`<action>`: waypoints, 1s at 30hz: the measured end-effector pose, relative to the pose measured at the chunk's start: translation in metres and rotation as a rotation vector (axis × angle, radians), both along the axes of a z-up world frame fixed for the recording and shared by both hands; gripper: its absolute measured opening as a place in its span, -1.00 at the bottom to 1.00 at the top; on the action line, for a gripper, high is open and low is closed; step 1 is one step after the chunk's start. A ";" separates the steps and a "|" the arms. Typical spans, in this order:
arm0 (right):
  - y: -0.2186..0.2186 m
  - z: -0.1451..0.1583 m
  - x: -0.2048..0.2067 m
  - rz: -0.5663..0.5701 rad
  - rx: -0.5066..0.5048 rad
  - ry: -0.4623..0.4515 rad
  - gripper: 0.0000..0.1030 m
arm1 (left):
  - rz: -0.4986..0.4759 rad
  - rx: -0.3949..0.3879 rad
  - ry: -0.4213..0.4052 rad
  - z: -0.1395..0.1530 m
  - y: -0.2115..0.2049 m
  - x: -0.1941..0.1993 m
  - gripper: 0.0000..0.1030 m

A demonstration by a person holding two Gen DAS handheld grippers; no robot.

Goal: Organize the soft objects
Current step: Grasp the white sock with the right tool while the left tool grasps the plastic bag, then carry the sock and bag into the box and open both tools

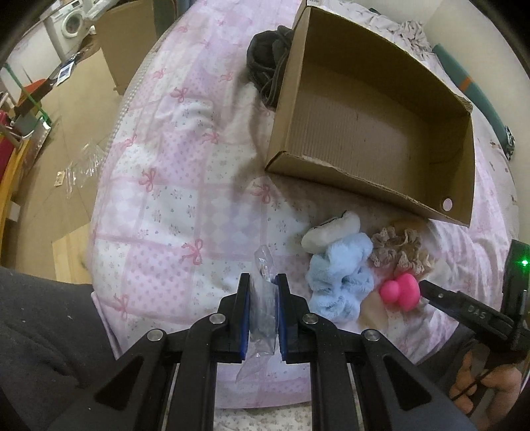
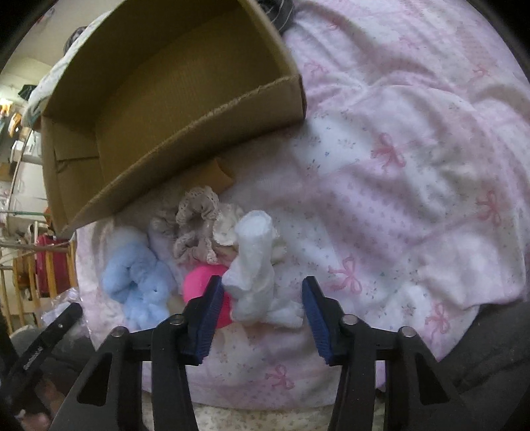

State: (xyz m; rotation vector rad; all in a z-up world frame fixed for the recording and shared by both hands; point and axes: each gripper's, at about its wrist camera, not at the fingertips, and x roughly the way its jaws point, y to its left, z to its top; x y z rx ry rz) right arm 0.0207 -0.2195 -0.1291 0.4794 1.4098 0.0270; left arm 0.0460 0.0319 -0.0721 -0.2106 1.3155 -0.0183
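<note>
My left gripper (image 1: 262, 281) is shut on a clear plastic bag (image 1: 263, 310), low over the pink quilt. To its right lie a fluffy blue scrunchie (image 1: 341, 281), a white soft piece (image 1: 331, 230), a beige lace scrunchie (image 1: 400, 252) and a pink squishy toy (image 1: 399, 291). My right gripper (image 2: 261, 288) is open just in front of this pile. A white rolled cloth (image 2: 253, 262) stands between its fingers, apart from both pads. The pink toy (image 2: 198, 281) sits behind the left pad, beside the blue scrunchie (image 2: 139, 281) and the lace scrunchie (image 2: 198, 228). An open cardboard box (image 1: 374, 132) (image 2: 185, 109) lies behind the pile.
A dark garment (image 1: 268, 66) lies at the box's far left corner. The quilt (image 2: 414, 165) spreads wide to the right of the pile. Left of the bed are a cardboard-covered floor (image 1: 66, 139), a washing machine (image 1: 71, 25) and wooden furniture. A dark sleeve (image 1: 43, 331) fills the lower left.
</note>
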 end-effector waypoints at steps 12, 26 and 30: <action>-0.006 0.046 -0.016 -0.014 0.103 -0.206 -0.57 | 0.011 0.010 -0.007 -0.001 0.000 0.001 -0.76; 0.015 0.056 -0.017 0.058 0.138 -0.251 -0.57 | 0.010 0.063 -0.046 0.003 -0.002 0.000 -0.76; 0.012 0.062 -0.019 0.063 0.158 -0.273 -0.57 | 0.004 0.079 -0.059 0.007 -0.004 0.001 -0.76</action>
